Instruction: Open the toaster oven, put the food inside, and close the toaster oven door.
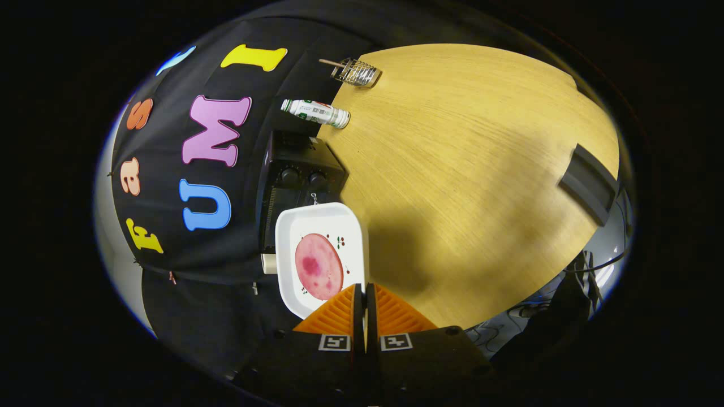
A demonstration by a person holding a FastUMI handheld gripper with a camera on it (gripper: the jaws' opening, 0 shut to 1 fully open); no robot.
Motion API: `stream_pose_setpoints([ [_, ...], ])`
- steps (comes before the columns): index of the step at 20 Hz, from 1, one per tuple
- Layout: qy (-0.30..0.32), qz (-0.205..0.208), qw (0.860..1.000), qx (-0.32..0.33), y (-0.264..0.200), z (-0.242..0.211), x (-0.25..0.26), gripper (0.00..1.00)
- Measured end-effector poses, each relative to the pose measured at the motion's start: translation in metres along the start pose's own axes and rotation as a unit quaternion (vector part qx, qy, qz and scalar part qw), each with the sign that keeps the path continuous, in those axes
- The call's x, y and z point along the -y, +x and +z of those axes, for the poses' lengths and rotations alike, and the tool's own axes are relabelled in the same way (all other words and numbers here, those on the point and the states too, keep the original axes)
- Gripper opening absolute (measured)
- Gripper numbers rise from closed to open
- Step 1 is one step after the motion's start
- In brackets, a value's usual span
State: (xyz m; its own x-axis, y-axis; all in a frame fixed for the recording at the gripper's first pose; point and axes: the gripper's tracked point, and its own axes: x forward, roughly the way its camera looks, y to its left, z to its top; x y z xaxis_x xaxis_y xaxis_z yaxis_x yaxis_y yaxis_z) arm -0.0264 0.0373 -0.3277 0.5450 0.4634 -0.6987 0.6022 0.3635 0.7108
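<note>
1. The gripper (365, 299) has its fingers (339, 314) drawn close together, clamped on the near rim of a white plate (350, 226), one finger on each face of the rim (the plate is seen edge-tilted, held up off the desk).
2. On the plate lies the food, a round pink slice (318, 265) with darker blotches, just ahead of the fingers. A small cherry motif is printed on the plate beside it.
3. Just beyond the plate stands the black toaster oven (294, 175), with two round knobs (290, 176) facing this way; the plate hides part of its front, so I cannot tell whether its door is open or closed. The oven sits at the desk's edge, against the black cloth wall (169, 186).
4. Beyond the oven, a white bottle (315, 112) with green print lies on its side on the wooden desk (464, 169), near the wall.
5. Farther still, a wire rack (356, 72) with a wooden handle rests on the desk.
6. Well apart from all these, at the desk's opposite edge, lies a dark rectangular object (588, 183) (what it is cannot be made out).
7. Cables (588, 271) hang past that edge of the desk.
</note>
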Motion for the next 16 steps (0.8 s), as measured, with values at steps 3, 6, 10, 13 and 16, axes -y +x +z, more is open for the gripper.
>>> stream_pose_setpoints([
  [3, -0.007, -0.004, 1.000, 0.003, 0.022, -0.019, -0.015, 0.05],
  [6, -0.008, -0.007, 1.000, 0.009, 0.045, -0.032, -0.033, 0.05],
  [10, -0.005, -0.009, 1.000, 0.016, 0.092, -0.041, -0.060, 0.05],
  [13, 0.014, -0.009, 0.999, 0.027, 0.131, -0.042, -0.077, 0.05],
  [16, 0.057, -0.005, 0.998, 0.038, 0.165, -0.036, -0.095, 0.05],
])
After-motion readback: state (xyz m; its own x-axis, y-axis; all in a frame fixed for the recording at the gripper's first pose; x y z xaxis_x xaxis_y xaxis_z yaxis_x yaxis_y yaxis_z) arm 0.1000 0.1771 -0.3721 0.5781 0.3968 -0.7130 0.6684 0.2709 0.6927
